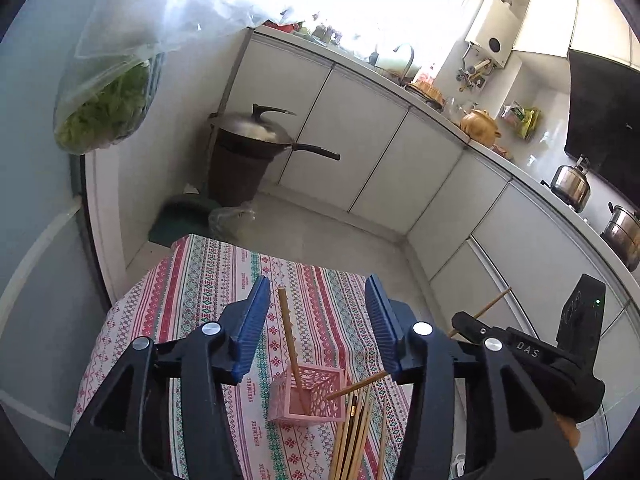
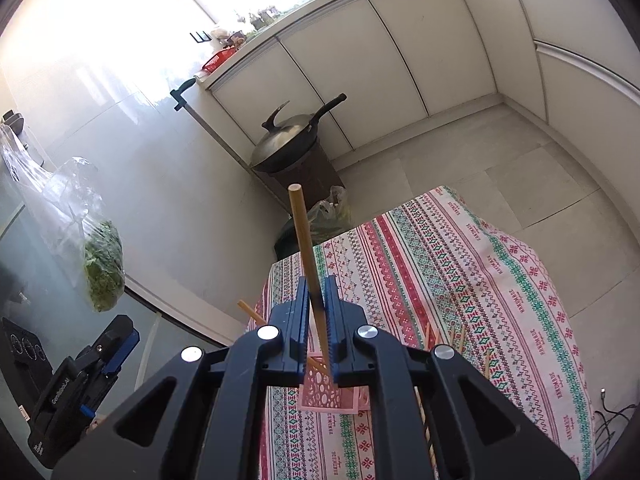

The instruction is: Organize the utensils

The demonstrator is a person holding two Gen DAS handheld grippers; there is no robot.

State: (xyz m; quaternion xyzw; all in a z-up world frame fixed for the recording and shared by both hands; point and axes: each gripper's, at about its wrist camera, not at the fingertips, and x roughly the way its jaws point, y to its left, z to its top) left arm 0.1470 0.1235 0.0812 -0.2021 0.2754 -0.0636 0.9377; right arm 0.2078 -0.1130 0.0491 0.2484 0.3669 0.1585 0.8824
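Observation:
A pink lattice holder (image 1: 310,398) stands on the patterned tablecloth (image 1: 200,280) with one wooden chopstick (image 1: 289,334) upright in it. Several loose chopsticks (image 1: 354,436) lie beside it to the right. My left gripper (image 1: 318,300) is open and empty above the holder. My right gripper (image 2: 318,298) is shut on a chopstick (image 2: 305,244) that points up and away, above the pink holder (image 2: 326,394). In the left wrist view the right gripper (image 1: 532,354) shows at the right with its chopstick (image 1: 490,306). The left gripper's body (image 2: 80,376) shows at the lower left of the right wrist view.
A lidded wok (image 1: 260,132) sits on a dark bin on the floor beyond the table. White cabinets (image 1: 360,128) run along the back and right. A bag of greens (image 1: 106,112) hangs at the left. Pots (image 1: 570,184) stand on the counter at right.

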